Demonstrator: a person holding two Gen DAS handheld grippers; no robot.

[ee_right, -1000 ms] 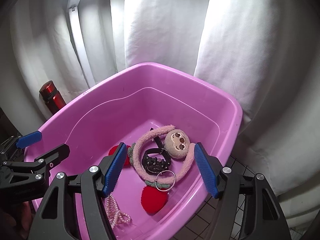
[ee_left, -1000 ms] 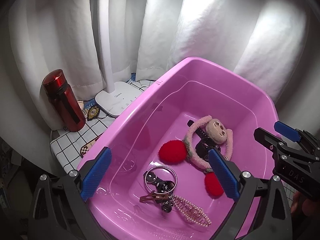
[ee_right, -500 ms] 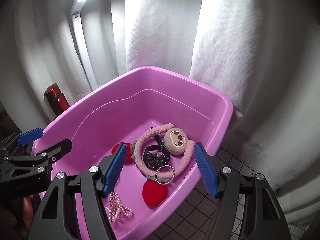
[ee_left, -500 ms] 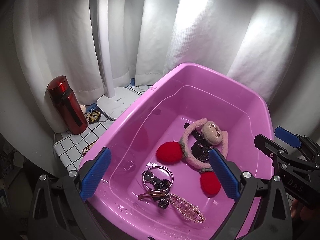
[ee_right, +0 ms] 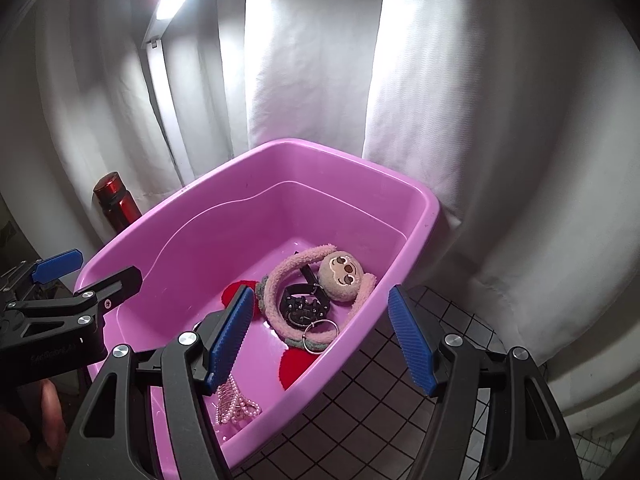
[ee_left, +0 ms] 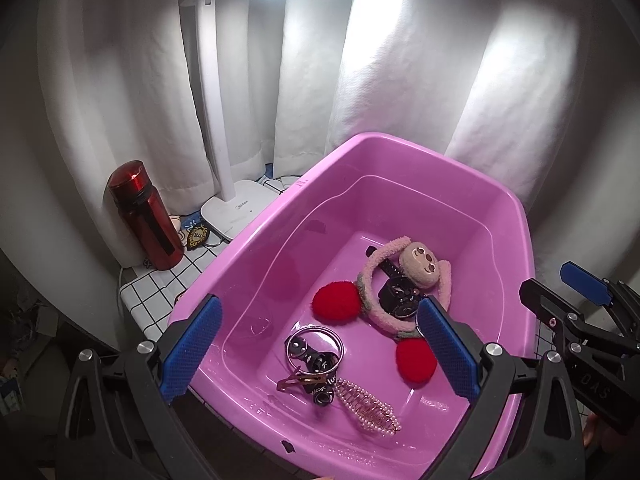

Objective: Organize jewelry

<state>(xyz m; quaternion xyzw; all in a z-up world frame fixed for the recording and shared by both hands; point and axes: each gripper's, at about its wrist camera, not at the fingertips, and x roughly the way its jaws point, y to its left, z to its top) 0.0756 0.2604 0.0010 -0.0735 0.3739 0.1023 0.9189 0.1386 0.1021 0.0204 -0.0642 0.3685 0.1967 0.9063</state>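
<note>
A pink plastic tub (ee_left: pixel 248 240) (ee_right: pixel 416 248) holds the jewelry: a plush sloth headband (ee_left: pixel 420 268) (ee_right: pixel 340 272), a black watch (ee_left: pixel 396 300) (ee_right: pixel 304 304), two red pom-poms (ee_left: pixel 336 300), a silver bangle (ee_left: pixel 316 344), a gold hair clip (ee_left: pixel 300 380) and a pearl hair claw (ee_left: pixel 368 404) (ee_right: pixel 236 404). My left gripper (ee_left: pixel 320 352) is open and empty above the tub's near end. My right gripper (ee_right: pixel 324 336) is open and empty above the tub's right rim.
A red bottle (ee_left: pixel 144 216) (ee_right: pixel 116 200) and a white desk lamp (ee_left: pixel 232 208) stand on a checked cloth (ee_left: pixel 160 288) left of the tub. White curtains hang close behind. The cloth also shows right of the tub (ee_right: pixel 380 400).
Both grippers have pulled back and up from the tub, so it looks smaller and farther. Both stay open. The items in the tub have not moved.
</note>
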